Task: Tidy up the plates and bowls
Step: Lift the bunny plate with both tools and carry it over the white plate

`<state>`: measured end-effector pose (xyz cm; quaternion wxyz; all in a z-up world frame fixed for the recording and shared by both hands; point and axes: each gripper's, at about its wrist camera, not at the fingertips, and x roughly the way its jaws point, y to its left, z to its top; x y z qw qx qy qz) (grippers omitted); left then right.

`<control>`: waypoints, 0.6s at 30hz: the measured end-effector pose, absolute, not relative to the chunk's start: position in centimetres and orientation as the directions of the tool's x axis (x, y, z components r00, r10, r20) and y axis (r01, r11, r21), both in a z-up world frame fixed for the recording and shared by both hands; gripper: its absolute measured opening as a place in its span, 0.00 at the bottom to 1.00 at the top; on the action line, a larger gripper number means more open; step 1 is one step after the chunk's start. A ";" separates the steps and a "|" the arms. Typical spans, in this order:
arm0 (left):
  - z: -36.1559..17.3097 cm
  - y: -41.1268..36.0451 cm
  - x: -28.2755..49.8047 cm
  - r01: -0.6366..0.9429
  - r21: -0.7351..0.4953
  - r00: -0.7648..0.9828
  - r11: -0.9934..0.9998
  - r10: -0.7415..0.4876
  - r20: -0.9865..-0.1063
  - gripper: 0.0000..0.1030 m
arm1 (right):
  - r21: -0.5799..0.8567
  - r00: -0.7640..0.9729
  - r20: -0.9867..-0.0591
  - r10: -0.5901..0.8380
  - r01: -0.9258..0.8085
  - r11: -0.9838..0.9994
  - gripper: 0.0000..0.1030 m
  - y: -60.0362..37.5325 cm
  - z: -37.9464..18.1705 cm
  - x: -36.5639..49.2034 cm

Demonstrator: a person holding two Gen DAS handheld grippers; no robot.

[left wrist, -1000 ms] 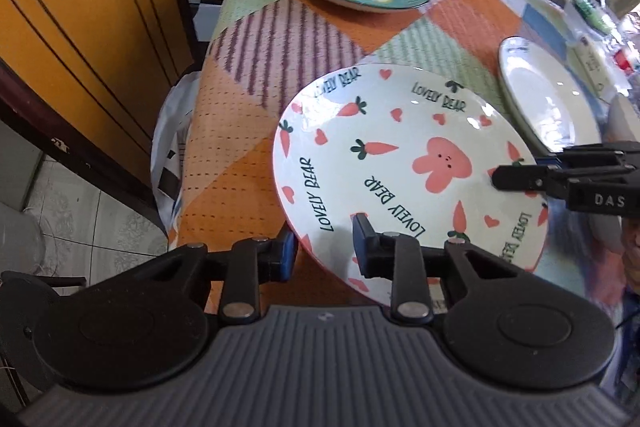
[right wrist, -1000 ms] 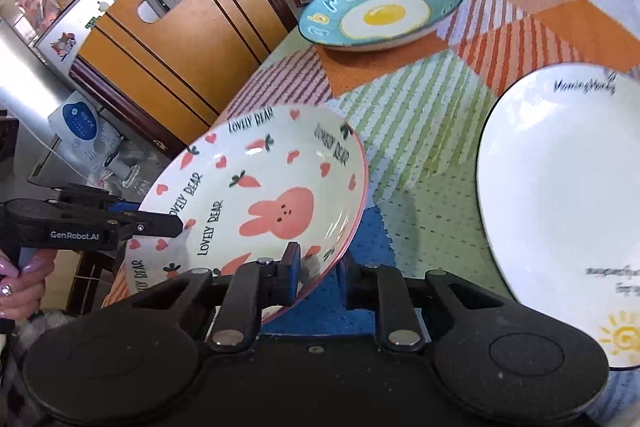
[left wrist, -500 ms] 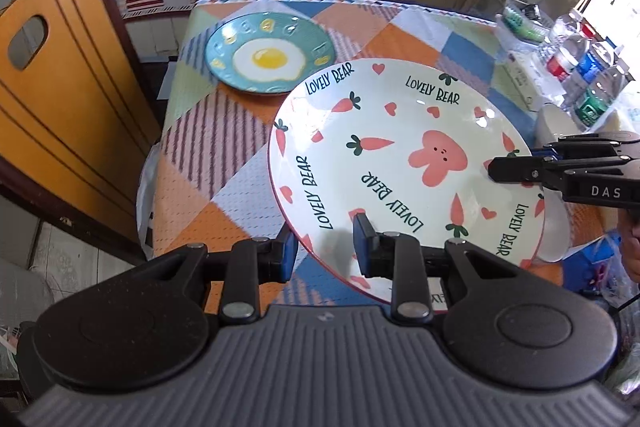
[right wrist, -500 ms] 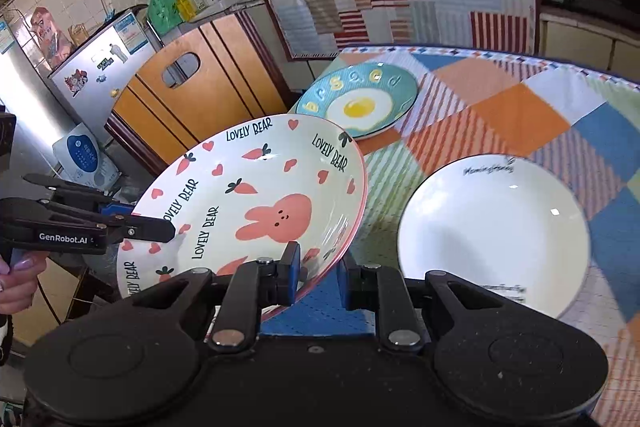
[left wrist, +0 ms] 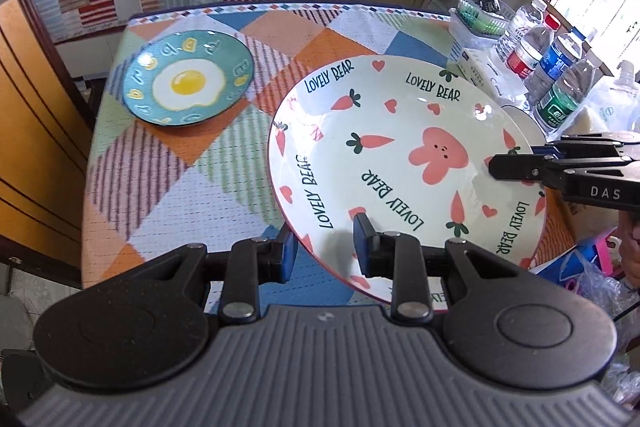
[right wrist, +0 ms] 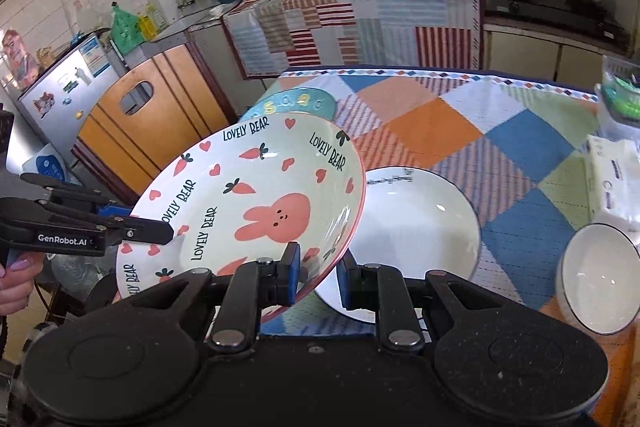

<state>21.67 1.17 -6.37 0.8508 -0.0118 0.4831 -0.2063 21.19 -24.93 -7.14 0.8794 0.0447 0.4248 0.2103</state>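
A cream "Lovely Bear" plate (left wrist: 400, 167) (right wrist: 248, 195) with a pink bunny and carrots hangs tilted above the patchwork table (left wrist: 200, 187). My left gripper (left wrist: 325, 247) is shut on its near rim. My right gripper (right wrist: 318, 277) is shut on the opposite rim, and its fingers (left wrist: 504, 167) reach in from the right in the left wrist view. A teal fried-egg plate (left wrist: 188, 83) (right wrist: 296, 103) lies at the far left of the table. Partly under the raised plate's right edge sits a white plate (right wrist: 416, 223), with a white bowl (right wrist: 596, 283) to its right.
Water bottles (left wrist: 556, 67), a plastic basket (left wrist: 480, 11) and a tissue pack (right wrist: 612, 179) crowd the table's right side. An orange wooden panel (right wrist: 132, 131) stands left of the table. A cloth-covered counter (right wrist: 360, 19) runs along the back wall.
Both grippers have raised the bunny plate off the table and carried it rightward, so it now overlaps the white plate. Grips are unchanged.
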 end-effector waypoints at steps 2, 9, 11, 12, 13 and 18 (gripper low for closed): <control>-7.2 0.3 22.6 0.341 -0.231 0.434 0.911 -0.370 -0.821 0.27 | 0.245 0.550 -0.736 0.395 -0.328 0.913 0.23 -25.7 -7.6 21.7; -10.7 -2.4 25.8 0.333 -0.241 0.397 0.912 -0.367 -0.841 0.27 | 0.253 0.513 -0.770 0.379 -0.300 0.920 0.23 -27.8 -10.5 24.5; -11.7 -2.9 26.6 0.321 -0.248 0.383 0.914 -0.365 -0.849 0.27 | 0.251 0.501 -0.781 0.373 -0.295 0.922 0.23 -28.1 -11.4 25.3; -12.3 -3.0 27.0 0.317 -0.252 0.378 0.914 -0.365 -0.851 0.27 | 0.254 0.495 -0.785 0.372 -0.289 0.923 0.23 -28.3 -11.8 25.8; -12.8 -3.1 27.4 0.314 -0.254 0.372 0.915 -0.365 -0.853 0.27 | 0.254 0.489 -0.790 0.370 -0.289 0.923 0.23 -28.3 -12.2 26.2; -14.7 -3.8 28.3 0.302 -0.256 0.352 0.918 -0.357 -0.865 0.27 | 0.249 0.457 -0.821 0.343 -0.254 0.934 0.24 -28.5 -14.0 27.6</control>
